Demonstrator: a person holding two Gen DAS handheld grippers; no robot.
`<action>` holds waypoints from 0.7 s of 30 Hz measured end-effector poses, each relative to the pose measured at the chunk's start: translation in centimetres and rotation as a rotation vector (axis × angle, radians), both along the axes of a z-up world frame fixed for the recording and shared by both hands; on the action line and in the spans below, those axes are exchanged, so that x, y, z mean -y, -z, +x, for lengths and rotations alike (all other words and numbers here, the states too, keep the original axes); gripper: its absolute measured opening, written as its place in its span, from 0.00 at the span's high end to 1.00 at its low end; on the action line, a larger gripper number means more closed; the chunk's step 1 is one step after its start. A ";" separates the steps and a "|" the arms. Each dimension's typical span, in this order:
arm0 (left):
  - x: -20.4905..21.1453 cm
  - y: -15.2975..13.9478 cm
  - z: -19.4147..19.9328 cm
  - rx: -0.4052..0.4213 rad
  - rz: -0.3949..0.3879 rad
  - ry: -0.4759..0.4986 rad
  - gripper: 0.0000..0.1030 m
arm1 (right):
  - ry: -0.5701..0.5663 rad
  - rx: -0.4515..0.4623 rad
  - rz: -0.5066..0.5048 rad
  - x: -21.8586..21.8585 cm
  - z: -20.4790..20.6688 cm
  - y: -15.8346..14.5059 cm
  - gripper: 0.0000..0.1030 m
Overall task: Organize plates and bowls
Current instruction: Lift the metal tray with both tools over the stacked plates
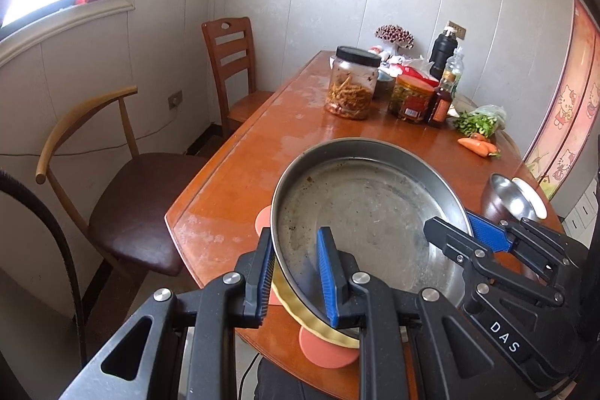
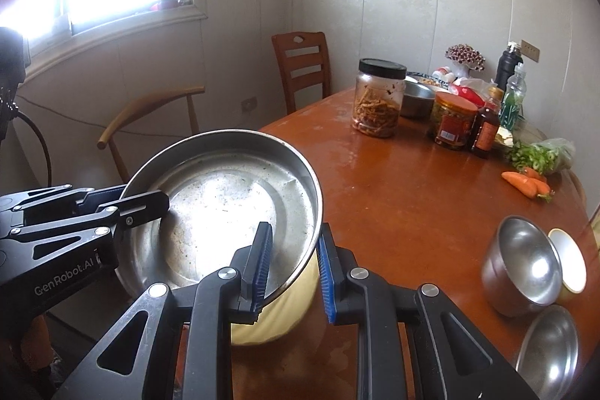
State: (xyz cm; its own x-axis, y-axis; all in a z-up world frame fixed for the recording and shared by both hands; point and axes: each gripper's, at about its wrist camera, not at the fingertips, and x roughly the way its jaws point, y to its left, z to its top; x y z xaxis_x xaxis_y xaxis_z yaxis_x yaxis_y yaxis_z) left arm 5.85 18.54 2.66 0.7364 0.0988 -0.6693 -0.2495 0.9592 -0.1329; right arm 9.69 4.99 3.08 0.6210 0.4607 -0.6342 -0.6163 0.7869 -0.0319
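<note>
Over the near end of the wooden surface [image 1: 240,175], both tools are clamping the rim of one wide steel pan [image 1: 360,208] with a yellow outer wall, each on an opposite side. The left tool [image 1: 298,272] is clenched on the pan's left rim, one blue pad inside, one outside. The right tool [image 2: 294,268] is clenched on the right rim the same way, wall pinched between the pads. In the right wrist view the pan [image 2: 225,205] is hanging partly past the surface's edge, tilted a bit. Inside it is looking empty, stained with brown specks. Two pink round coasters [image 1: 326,349] are lying under it on the surface, partly hidden.

To the right, small steel bowls [image 2: 523,265] are sitting near the edge, one leaning against a white-lined cup or bowl [image 2: 570,259], another steel bowl [image 2: 549,347] just nearer. At the far end: a clear jar [image 1: 351,83] with a black lid, a red-labelled jar [image 1: 412,98], a dark sauce bottle [image 1: 440,104], greens [image 1: 480,120] and carrots [image 1: 478,146]. Two chairs [image 1: 131,197] are standing along the left side, by the window wall.
</note>
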 end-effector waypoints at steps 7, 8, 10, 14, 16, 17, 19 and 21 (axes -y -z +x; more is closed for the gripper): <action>-0.2 2.2 1.4 -0.035 -0.005 0.020 0.77 | 0.019 -0.033 -0.031 -0.6 1.3 2.0 0.76; -0.2 2.3 1.5 -0.037 -0.009 0.022 0.77 | 0.022 -0.033 -0.034 -0.6 1.3 2.1 0.76; -0.2 2.7 1.7 -0.043 -0.016 0.025 0.78 | 0.027 -0.036 -0.038 -0.5 1.4 2.3 0.76; 0.0 3.0 1.8 -0.042 0.007 0.032 0.77 | 0.028 -0.044 -0.043 -0.5 1.7 2.8 0.76; 0.1 3.0 1.9 -0.040 0.021 0.035 0.77 | 0.029 -0.046 -0.045 -0.5 1.8 2.9 0.75; 0.2 3.0 2.0 -0.041 0.025 0.036 0.77 | 0.031 -0.047 -0.044 -0.5 1.9 3.0 0.75; 0.1 3.1 2.1 -0.045 0.021 0.039 0.77 | 0.036 -0.050 -0.045 -0.5 1.9 3.1 0.75; 0.1 3.3 2.2 -0.046 0.018 0.039 0.77 | 0.037 -0.049 -0.048 -0.5 2.0 3.3 0.75</action>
State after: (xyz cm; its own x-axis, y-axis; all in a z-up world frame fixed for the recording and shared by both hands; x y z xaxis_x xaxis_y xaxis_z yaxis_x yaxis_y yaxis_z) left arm 8.05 18.42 -0.59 0.7087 0.0827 -0.7007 -0.2168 0.9706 -0.1046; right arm 11.65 5.48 -0.17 0.6047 0.4063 -0.6851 -0.5883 0.8077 -0.0402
